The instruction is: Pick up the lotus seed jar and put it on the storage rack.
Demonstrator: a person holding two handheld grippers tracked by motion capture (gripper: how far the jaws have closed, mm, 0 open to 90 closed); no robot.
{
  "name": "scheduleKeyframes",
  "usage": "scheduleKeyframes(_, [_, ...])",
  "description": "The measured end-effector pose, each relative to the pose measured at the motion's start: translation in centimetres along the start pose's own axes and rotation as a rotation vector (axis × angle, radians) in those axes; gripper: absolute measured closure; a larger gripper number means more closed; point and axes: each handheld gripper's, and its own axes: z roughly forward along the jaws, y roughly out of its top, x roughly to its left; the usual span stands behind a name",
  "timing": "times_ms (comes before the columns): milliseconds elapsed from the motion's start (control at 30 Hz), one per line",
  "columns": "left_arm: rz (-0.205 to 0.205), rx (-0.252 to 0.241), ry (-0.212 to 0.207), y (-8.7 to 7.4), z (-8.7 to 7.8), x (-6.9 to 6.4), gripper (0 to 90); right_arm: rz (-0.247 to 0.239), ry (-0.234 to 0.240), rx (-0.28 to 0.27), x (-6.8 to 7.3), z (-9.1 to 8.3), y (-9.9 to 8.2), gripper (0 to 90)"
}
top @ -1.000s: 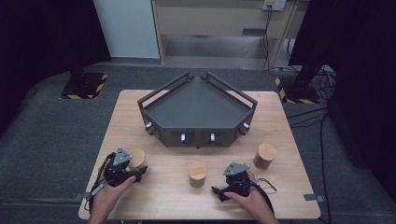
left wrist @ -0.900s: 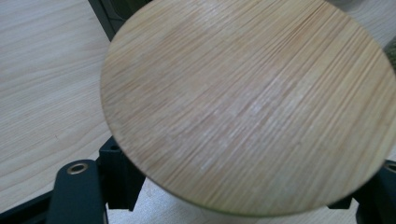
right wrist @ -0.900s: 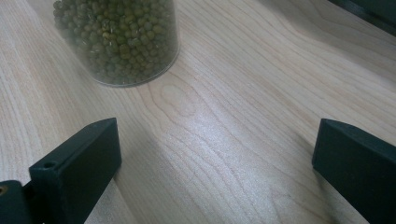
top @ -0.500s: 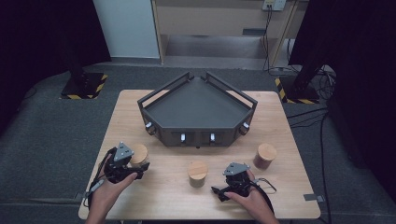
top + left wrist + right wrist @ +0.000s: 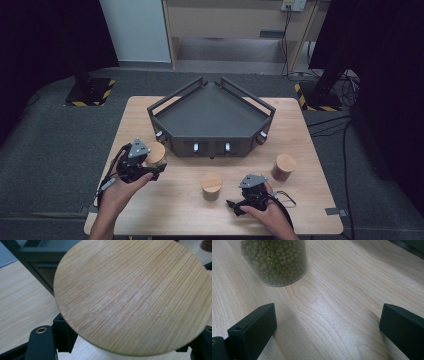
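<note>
My left gripper (image 5: 151, 167) is shut on a jar with a round bamboo lid (image 5: 156, 152), held above the table's left side, just in front of the dark tray (image 5: 210, 112). In the left gripper view the lid (image 5: 132, 297) sits between the black fingers (image 5: 41, 342). A second lidded jar (image 5: 211, 185) stands at the front middle and a third (image 5: 284, 166) at the right. My right gripper (image 5: 235, 206) rests low near the front edge, open. Its view has a glass jar of green beans (image 5: 275, 262) ahead of the empty gap of the gripper (image 5: 327, 325).
The tray has raised rails (image 5: 165, 102) and stands at the middle back of the wooden table (image 5: 310, 200). Its dark front corner (image 5: 32, 255) is close behind the held jar. Bare wood lies between the jars and the tray front.
My left gripper has risen with the jar in it and drifted a little toward the tray. The right gripper and the other two jars have stayed where they were.
</note>
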Motion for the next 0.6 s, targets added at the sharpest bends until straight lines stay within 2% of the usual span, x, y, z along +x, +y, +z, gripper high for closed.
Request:
scheduleKeyframes(400, [0.007, 0.006, -0.007, 4.2, 0.6, 0.2, 24.1, 0.001, 0.000, 0.000, 0.0, 0.0, 0.0, 1.7])
scheduleKeyframes(600, [0.007, 0.011, -0.010, 5.6, 0.8, 0.5, 24.1, 0.000, -0.001, 0.000, 0.0, 0.0, 0.0, 1.7])
